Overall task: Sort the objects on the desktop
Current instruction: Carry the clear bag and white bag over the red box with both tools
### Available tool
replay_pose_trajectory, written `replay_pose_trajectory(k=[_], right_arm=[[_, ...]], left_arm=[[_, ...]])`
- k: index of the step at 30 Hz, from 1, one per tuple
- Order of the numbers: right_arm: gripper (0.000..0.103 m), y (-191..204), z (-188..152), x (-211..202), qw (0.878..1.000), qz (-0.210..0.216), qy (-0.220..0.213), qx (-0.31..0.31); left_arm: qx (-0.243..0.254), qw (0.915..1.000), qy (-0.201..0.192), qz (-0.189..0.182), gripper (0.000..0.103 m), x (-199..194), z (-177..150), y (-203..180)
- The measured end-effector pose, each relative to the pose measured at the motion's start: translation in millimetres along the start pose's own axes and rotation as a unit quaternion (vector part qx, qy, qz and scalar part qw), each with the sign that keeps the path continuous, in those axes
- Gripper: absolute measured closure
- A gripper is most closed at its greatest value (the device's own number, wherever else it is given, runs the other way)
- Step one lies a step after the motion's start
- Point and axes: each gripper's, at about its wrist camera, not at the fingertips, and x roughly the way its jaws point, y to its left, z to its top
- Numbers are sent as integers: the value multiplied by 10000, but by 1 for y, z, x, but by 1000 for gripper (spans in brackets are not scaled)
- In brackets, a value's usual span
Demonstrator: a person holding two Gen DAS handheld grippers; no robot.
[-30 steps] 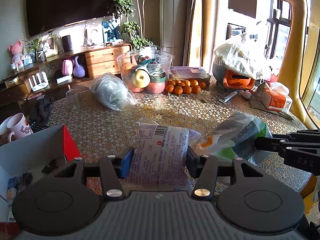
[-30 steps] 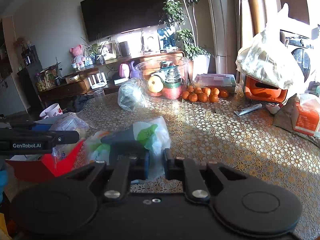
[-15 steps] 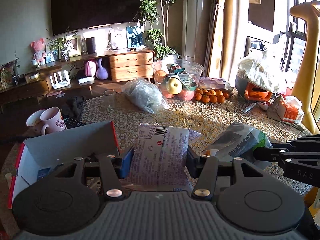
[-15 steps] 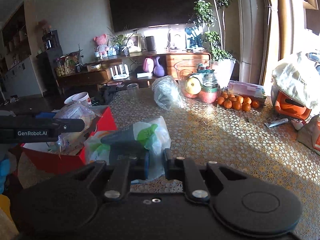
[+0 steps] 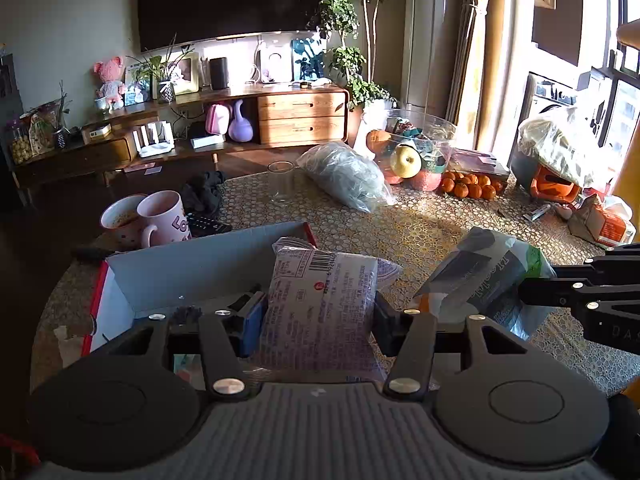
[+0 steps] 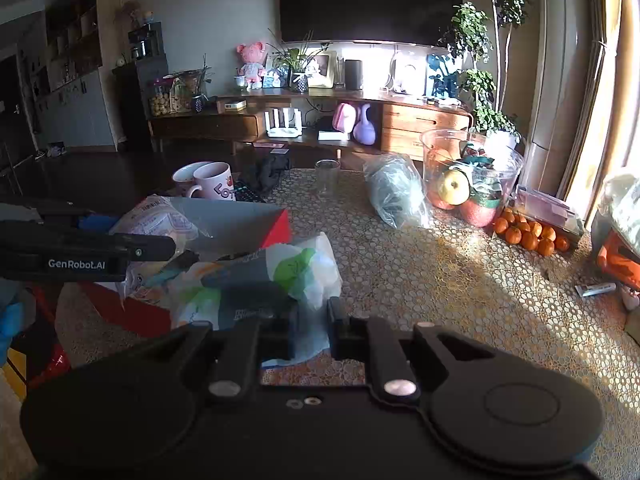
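left gripper (image 5: 318, 320) is clamped across a pale printed packet (image 5: 320, 312), both pads squeezing its sides, and the packet's long axis runs straight away from the camera, barcode end pointing out toward the far side of the table (image 5: 420, 236). it's up off the surface, hanging at the right corner of the open red-sided box (image 5: 116, 312). the near end of the packet slides under the gripper body, so that part is hidden.

over to the right gripper (image 6: 310, 330), jaws pinched tight on the thin edge of a green and white bag (image 6: 264, 280). the bag balloons out ahead of the fingers and leans to the left, toward the box. from the left wrist view its long axis slants up and to the right, with the right gripper's arm coming in from the frame edge. the print on it is too warped to read.

box contents are hard to make out: dark bits and a scrap of colour, mostly blocked by the left gripper's linkage. in the right wrist view the left gripper cuts across the box and covers part of the packet. the box's near wall is cut off there.

behind the box sit two mugs (image 5: 160, 220), partly hidden by its rear flap. further back, a clear glass (image 5: 281, 182).
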Motion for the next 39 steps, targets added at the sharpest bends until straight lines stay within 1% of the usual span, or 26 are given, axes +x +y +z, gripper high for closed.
replay_pose_trajectory(k=[13,19,28,35,39], right_arm=[[89,45,26,31,9981,327,69,-527],[89,62,39,48,9961,404,25,-790],[89,78,52,84,9948,496,147,-880],[89,89,55,113,9929,399,340,-1065],[89,92,51,124,9921,430,451,-1087]], left_arm=[[-151,9993,118,334,50,1,-4,60],[-149,9984,223,503,50,10,-6,81],[-202,9962,389,750,50,30,-5,115],[-202,9957,578,698,50,54,1,130],[-212,9945,819,614,50,77,1,138]])
